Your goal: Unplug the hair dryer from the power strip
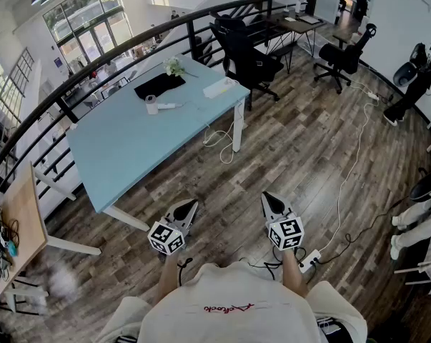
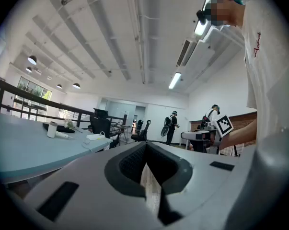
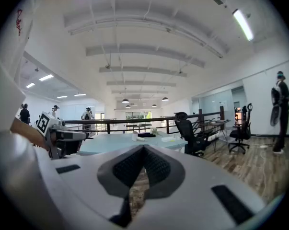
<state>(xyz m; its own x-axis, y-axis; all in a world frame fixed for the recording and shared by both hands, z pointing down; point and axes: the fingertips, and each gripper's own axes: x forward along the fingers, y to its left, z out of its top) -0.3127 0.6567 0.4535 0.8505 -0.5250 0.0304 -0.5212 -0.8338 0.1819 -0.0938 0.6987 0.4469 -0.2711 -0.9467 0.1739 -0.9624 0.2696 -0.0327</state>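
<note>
Both claws are closed on nothing: the left gripper (image 1: 186, 207) and right gripper (image 1: 270, 200) hang over the wood floor (image 1: 301, 156), well short of the blue table (image 1: 129, 152). The hair dryer (image 1: 156, 106) lies toward the tabletop's far edge beside a black mat (image 1: 159, 85); the white power strip (image 1: 221, 87) sits at the far right corner, its plug too small to make out. Judgement: step in first, steady the strip with one claw, pinch the plug body rather than the cord, and pull straight out.
</note>
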